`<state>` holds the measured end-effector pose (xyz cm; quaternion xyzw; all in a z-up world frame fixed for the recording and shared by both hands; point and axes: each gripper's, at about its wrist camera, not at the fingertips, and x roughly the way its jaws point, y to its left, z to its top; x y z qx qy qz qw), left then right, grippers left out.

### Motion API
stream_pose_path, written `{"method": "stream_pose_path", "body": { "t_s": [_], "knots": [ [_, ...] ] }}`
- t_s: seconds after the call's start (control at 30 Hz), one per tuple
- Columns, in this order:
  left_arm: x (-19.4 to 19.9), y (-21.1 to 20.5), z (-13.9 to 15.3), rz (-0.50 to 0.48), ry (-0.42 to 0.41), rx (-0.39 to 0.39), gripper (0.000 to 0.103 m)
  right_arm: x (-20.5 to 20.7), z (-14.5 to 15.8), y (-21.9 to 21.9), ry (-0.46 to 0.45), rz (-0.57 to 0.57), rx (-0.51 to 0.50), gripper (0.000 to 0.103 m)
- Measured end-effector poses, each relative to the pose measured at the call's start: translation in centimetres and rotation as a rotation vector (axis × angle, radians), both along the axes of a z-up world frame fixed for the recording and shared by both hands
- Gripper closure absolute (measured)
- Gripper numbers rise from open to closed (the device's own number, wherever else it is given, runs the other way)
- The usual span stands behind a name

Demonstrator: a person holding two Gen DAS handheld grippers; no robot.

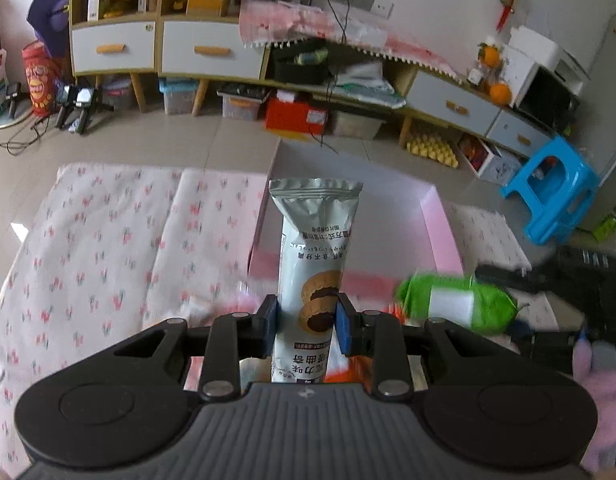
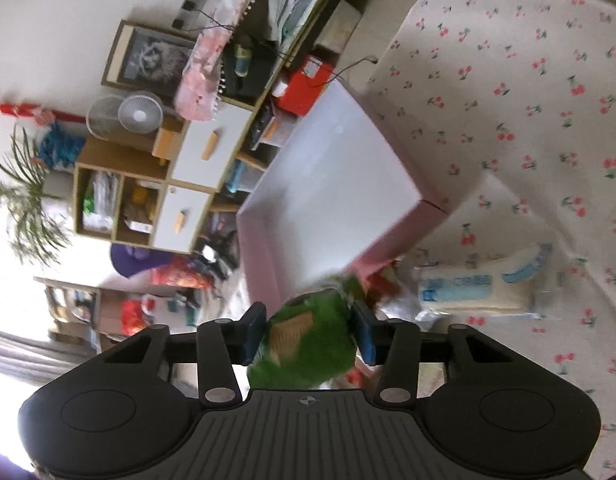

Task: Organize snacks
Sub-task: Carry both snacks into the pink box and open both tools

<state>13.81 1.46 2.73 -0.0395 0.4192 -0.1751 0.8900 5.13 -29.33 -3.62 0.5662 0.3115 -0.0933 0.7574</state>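
1. Pink box (image 1: 435, 216): open, empty, just ahead of both tongs.
2. Left gripper (image 1: 306, 322): clenched on silver biscuit pack (image 1: 313, 248), long axis pointing boxward; seemingly nearer.
3. Right gripper (image 2: 308, 334): grasping green snack packet (image 2: 308, 344).

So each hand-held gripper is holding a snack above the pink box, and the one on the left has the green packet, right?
Not quite. The left hand-held gripper is clamped on a silver cookie packet, as the left wrist view shows. The green packet sits in the right hand-held gripper. Both are near the pink box.
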Motion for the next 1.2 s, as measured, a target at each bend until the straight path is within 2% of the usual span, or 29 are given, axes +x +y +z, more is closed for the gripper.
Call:
{"method": "stream_pose_path", "body": {
  "t_s": [0.17,0.37,0.53,0.67,0.77,0.8,1.03,1.2],
  "knots": [
    [3.4,-2.6,0.4,0.019,-0.039,0.029,0.076,1.1,-0.9,-1.1,-0.014,-0.013,0.015,0.062],
    [5.5,-4.3,0.4,0.01,-0.054,0.04,0.076,1.5,-1.0,-2.7,-0.051,-0.028,0.113,0.064],
    [7.1,-5.3,-0.2,-0.001,-0.07,0.045,0.076,2.5,-0.7,-4.2,-0.082,-0.052,0.11,0.064],
    [9.1,-6.1,-2.2,0.006,0.001,0.094,0.076,3.7,-1.5,-5.1,-0.092,-0.068,0.101,0.064],
    [10.4,-6.2,-4.2,0.012,0.092,0.149,0.076,4.7,-2.4,-5.3,-0.065,-0.056,0.079,0.064],
    [10.5,-6.1,-4.6,0.018,0.1,0.165,0.076,5.1,-2.7,-5.2,-0.055,-0.049,0.072,0.064],
    [10.1,-5.7,-4.5,-0.004,0.13,0.21,0.076,6.8,-3.5,-4.9,-0.034,-0.003,0.039,0.064],
    [10.4,-5.7,-5.1,-0.008,0.2,0.238,0.075,7.8,-3.6,-4.3,-0.014,0.038,0.024,0.064]
  ]
}}
